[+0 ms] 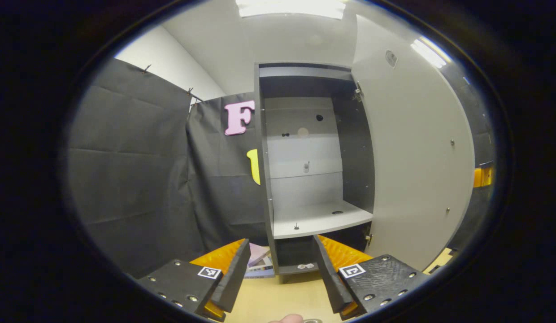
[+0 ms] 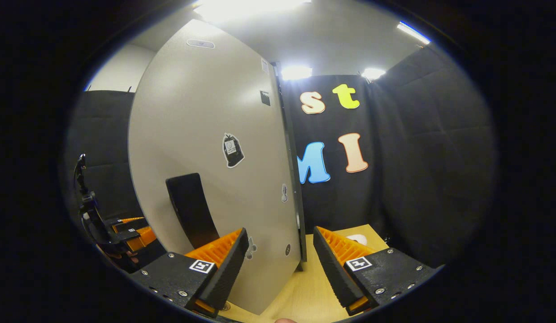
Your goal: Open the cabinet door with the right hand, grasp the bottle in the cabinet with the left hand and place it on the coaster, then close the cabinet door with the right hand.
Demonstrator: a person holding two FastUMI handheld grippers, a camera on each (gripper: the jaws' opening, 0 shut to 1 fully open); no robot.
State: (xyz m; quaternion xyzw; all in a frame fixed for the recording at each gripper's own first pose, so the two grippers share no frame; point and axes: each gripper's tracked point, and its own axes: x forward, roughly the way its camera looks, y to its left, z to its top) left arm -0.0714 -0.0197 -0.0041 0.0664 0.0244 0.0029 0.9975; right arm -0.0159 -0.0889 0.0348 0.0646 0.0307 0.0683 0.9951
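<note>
A: Cabinet (image 1: 305, 148) stood open on the tabletop (image 1: 278, 296), its door (image 2: 206, 134) swung wide. Where was the bottle?

B: I could not make out a bottle on the shelf (image 1: 320, 220) in the left gripper view, nor tell where the coaster lay. The left gripper (image 1: 281, 269) hovered in front of the cabinet's lower edge, fingers apart, holding nothing.

A: And the other one?

B: The right gripper (image 2: 280, 264) straddled the door's free edge, fingers spread, neither visibly pressing on the panel.

A: What could have gone wrong?

B: My guess: the door was a smooth, flat grey panel with a thin dark edge. Ridged pads (image 2: 338, 251) might have slipped on it, or a push too far from the cabinet's hinge side might have slammed it and rocked the light cabinet.

A: The shelf?

B: Matte grey board, dotted with small holes.
</note>
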